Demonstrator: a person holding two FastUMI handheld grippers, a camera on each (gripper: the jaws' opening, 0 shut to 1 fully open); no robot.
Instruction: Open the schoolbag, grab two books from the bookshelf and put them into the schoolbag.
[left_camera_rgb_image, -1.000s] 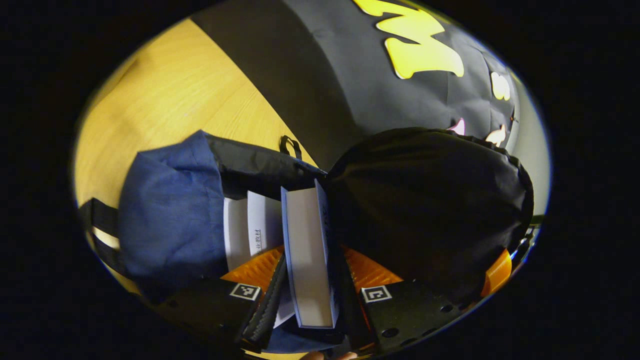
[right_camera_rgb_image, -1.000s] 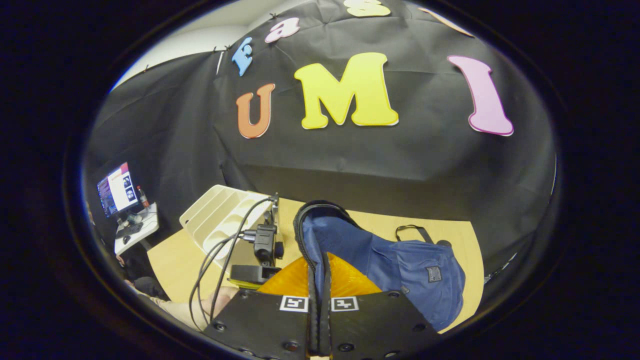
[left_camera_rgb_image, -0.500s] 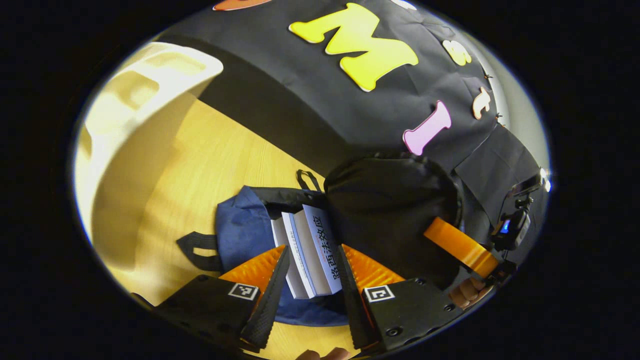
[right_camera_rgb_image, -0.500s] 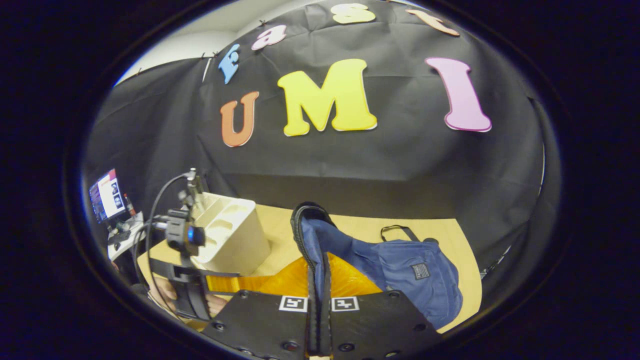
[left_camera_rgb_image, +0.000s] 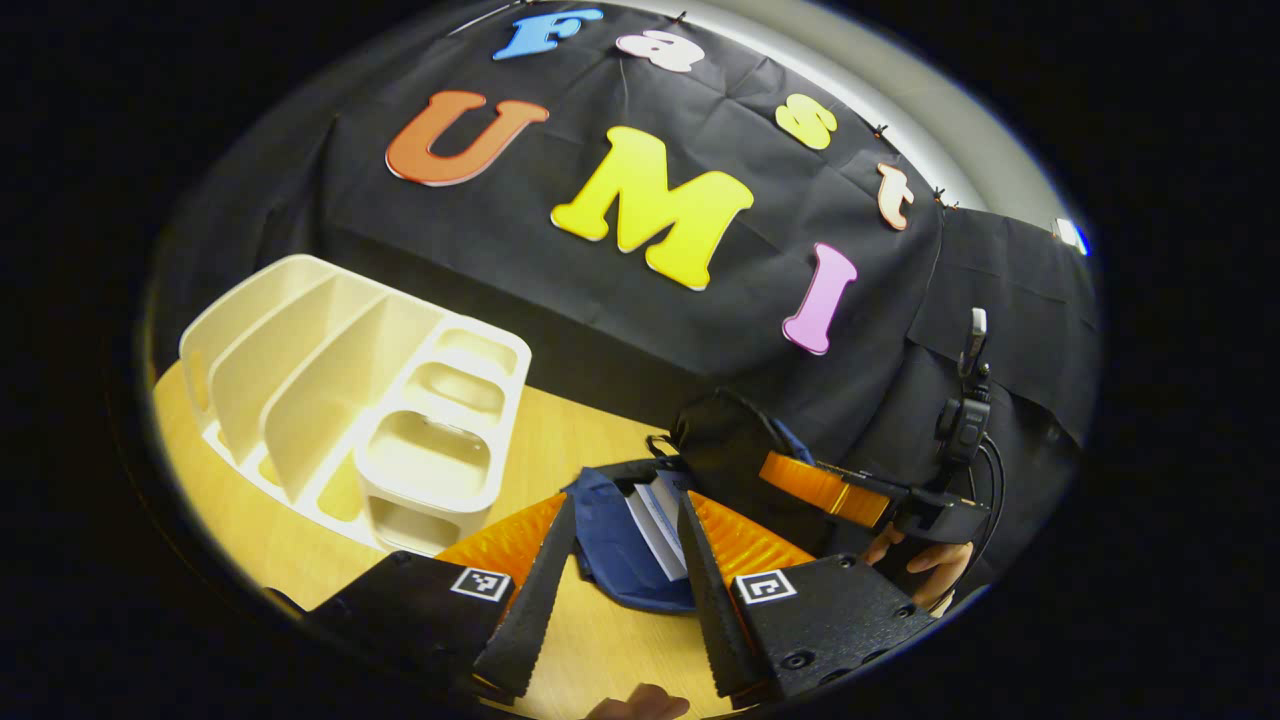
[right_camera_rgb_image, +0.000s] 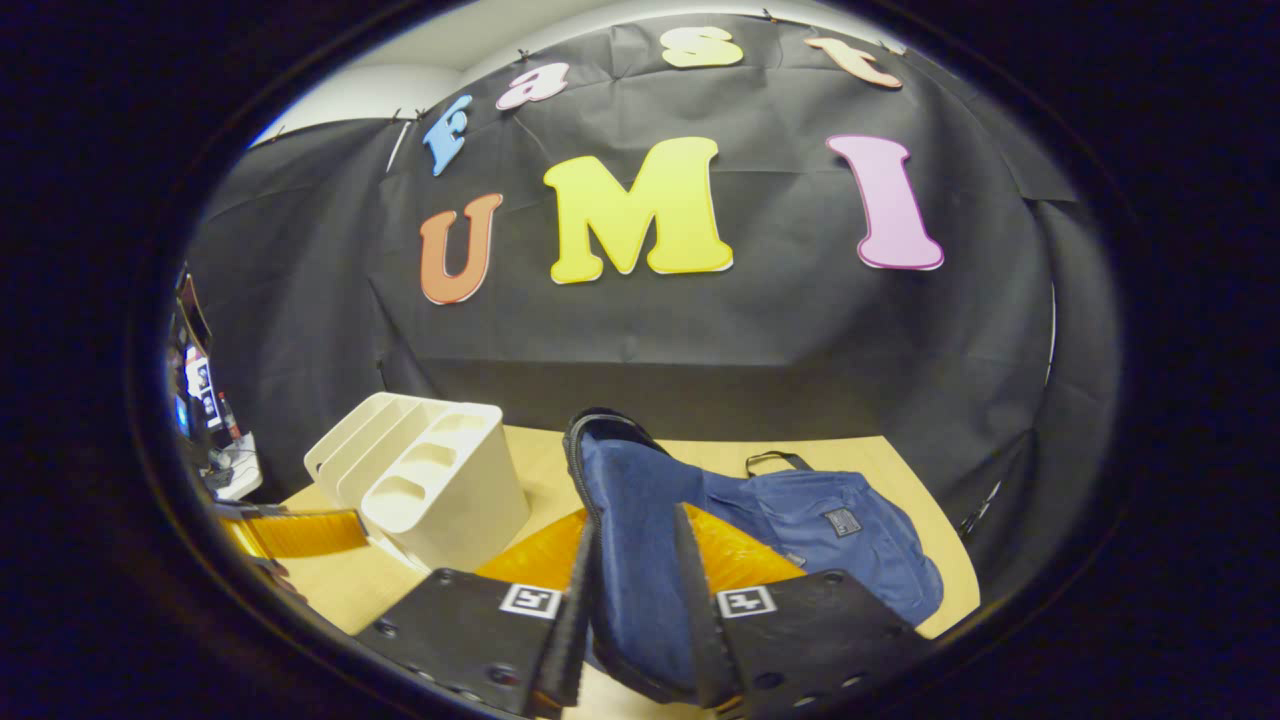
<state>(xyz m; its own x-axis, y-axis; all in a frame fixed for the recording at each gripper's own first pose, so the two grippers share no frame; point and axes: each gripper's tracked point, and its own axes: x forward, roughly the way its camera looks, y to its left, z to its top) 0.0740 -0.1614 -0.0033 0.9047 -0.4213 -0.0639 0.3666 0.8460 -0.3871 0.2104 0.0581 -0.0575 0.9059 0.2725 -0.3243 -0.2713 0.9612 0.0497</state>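
In the left gripper view the blue schoolbag (left_camera_rgb_image: 612, 560) lies on the wooden table (left_camera_rgb_image: 270, 540), and two books (left_camera_rgb_image: 660, 515) stand in its open mouth. My left gripper (left_camera_rgb_image: 625, 505) is open, drawn back from the bag, and holds nothing. The bag's black flap (left_camera_rgb_image: 730, 450) is raised beside the books. My right gripper (left_camera_rgb_image: 860, 495), with a hand (left_camera_rgb_image: 920, 570) holding it, is by the flap. In the right gripper view the right gripper (right_camera_rgb_image: 636, 522) is open; the flap's blue lining (right_camera_rgb_image: 630, 480) stands between its parted fingers. The schoolbag's body (right_camera_rgb_image: 830, 540) lies to the right.
A white bookshelf (left_camera_rgb_image: 350, 400) with upright dividers stands left of the bag, and the right gripper view has the bookshelf (right_camera_rgb_image: 430, 480) too. Part of the left gripper (right_camera_rgb_image: 290, 530) shows at that view's left edge. A desk with a monitor (right_camera_rgb_image: 195, 380) is beyond the table.
The left gripper has let go of the book and pulled back and up from the bag; the books stay inside. The right gripper's fingers, pinched on the flap's edge before, have parted.
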